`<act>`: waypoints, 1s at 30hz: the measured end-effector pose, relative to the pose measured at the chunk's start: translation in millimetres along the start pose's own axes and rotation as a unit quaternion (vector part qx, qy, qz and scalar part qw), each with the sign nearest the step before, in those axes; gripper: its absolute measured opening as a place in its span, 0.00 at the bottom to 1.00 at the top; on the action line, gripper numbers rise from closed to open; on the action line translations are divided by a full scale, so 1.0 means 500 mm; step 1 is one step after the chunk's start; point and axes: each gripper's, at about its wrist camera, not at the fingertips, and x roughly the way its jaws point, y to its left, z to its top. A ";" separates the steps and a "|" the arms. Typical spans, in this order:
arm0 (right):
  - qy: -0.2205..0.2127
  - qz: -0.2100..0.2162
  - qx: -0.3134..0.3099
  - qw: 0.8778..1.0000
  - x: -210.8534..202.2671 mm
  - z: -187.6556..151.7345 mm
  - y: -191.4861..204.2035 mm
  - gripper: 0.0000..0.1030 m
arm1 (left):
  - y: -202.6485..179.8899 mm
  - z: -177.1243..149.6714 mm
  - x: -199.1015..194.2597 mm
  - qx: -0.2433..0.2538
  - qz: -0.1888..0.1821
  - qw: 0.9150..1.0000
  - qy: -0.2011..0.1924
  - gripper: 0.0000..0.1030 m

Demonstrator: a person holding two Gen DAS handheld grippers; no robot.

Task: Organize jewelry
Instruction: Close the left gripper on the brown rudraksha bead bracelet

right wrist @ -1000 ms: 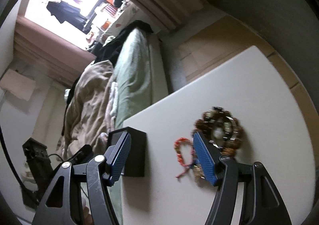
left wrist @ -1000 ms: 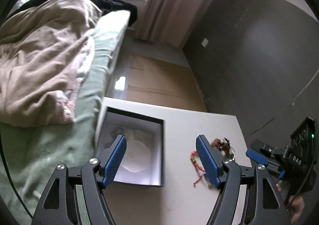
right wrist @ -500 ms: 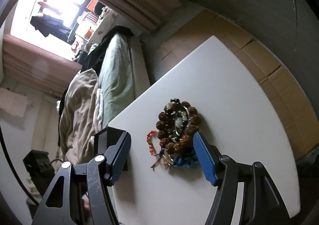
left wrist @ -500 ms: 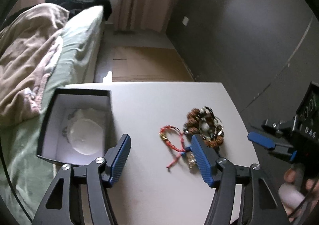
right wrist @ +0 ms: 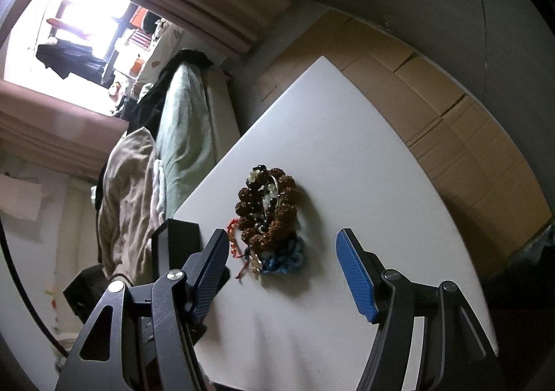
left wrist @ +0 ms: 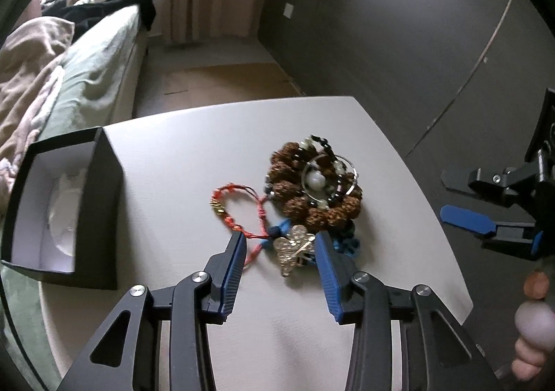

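Your left gripper [left wrist: 280, 254] hangs low over the near edge of a jewelry pile [left wrist: 305, 196] on the white table [left wrist: 194, 162], jaws closing around a gold heart charm [left wrist: 291, 248] without yet pinching it, likely to lift it first. Left of the pile, an open black box [left wrist: 62, 210] waits. Your right gripper [right wrist: 282, 269] hovers nearby, wide open and empty.
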 end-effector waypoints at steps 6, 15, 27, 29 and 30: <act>0.000 -0.002 0.009 1.000 -0.004 0.001 -0.013 0.64 | -0.017 -0.009 0.033 0.010 -0.003 1.000 0.017 0.41; 0.003 -0.003 0.012 1.000 -0.001 0.007 -0.014 0.64 | -0.004 0.012 0.032 -0.027 -0.024 0.999 -0.002 0.41; 0.010 -0.004 0.010 1.000 0.019 0.019 -0.002 0.64 | 0.015 0.042 0.079 -0.076 -0.052 0.996 0.003 0.32; 0.012 -0.005 0.009 1.000 0.024 0.021 0.000 0.64 | 0.015 0.045 0.087 -0.078 -0.052 0.996 0.003 0.32; 0.014 -0.005 0.009 1.000 0.027 0.021 0.001 0.64 | 0.015 0.046 0.091 -0.078 -0.051 0.996 0.002 0.32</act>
